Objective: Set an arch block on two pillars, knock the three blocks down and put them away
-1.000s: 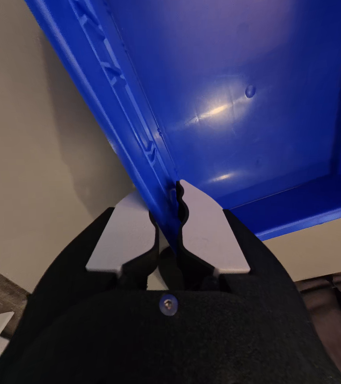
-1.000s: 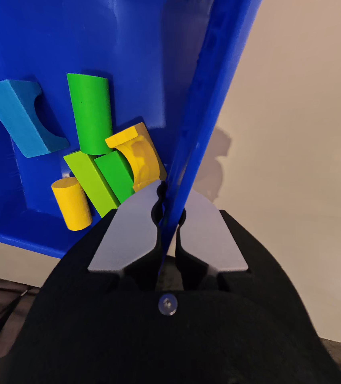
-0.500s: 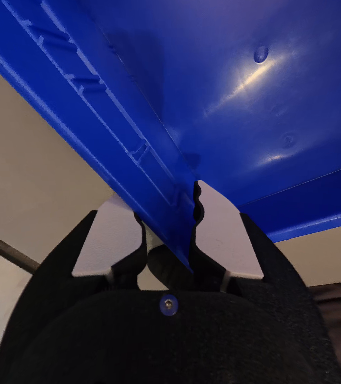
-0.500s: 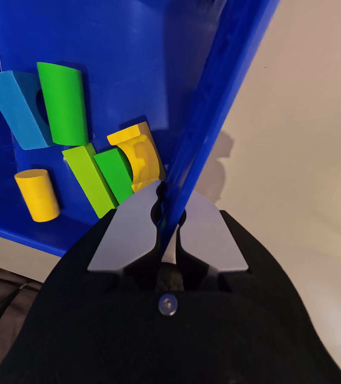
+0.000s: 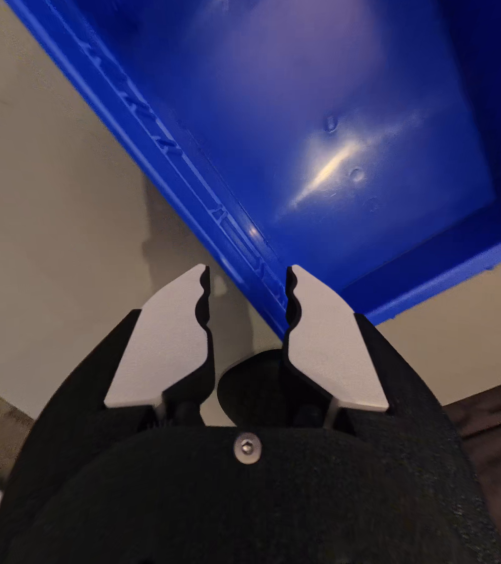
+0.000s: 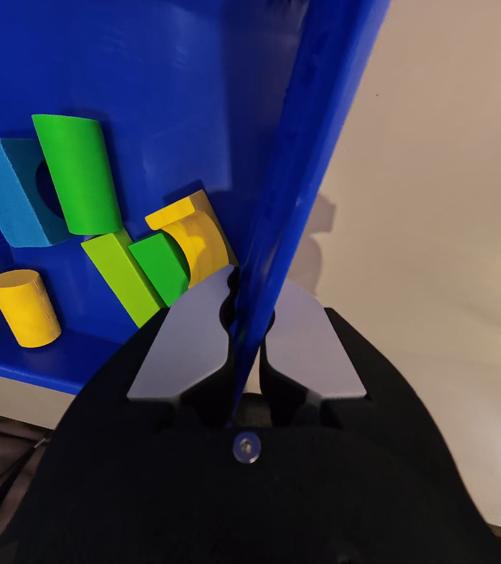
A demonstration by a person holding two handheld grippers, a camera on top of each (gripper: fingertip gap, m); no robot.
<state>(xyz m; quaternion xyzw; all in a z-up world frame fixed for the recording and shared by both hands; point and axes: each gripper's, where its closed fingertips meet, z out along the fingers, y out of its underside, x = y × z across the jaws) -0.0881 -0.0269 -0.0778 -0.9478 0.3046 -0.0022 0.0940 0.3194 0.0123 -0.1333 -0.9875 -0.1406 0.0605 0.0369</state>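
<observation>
Both grippers sit at the blue bin's walls. At the lower centre of the left wrist view, the left gripper (image 5: 246, 268) is released, its two grey fingers (image 5: 170, 332) spread apart, with the rim of the blue bin (image 5: 182, 158) running diagonally from upper left down between them; the right-hand finger lies against that rim. The bin stands on a beige table (image 5: 45, 213).

In the right wrist view, the right gripper (image 6: 254, 274) is clenched on the bin's side wall, which rises from lower centre to the upper right of the frame.

Blocks lie inside the bin at the left half of that frame: a yellow arch block (image 6: 200, 235) just beside the gripped wall, two green rectangular blocks (image 6: 127, 274) touching it, a green half-cylinder (image 6: 78, 174) overlapping a blue arch block (image 6: 2, 189), and a yellow cylinder (image 6: 25, 308) apart at lower left.
</observation>
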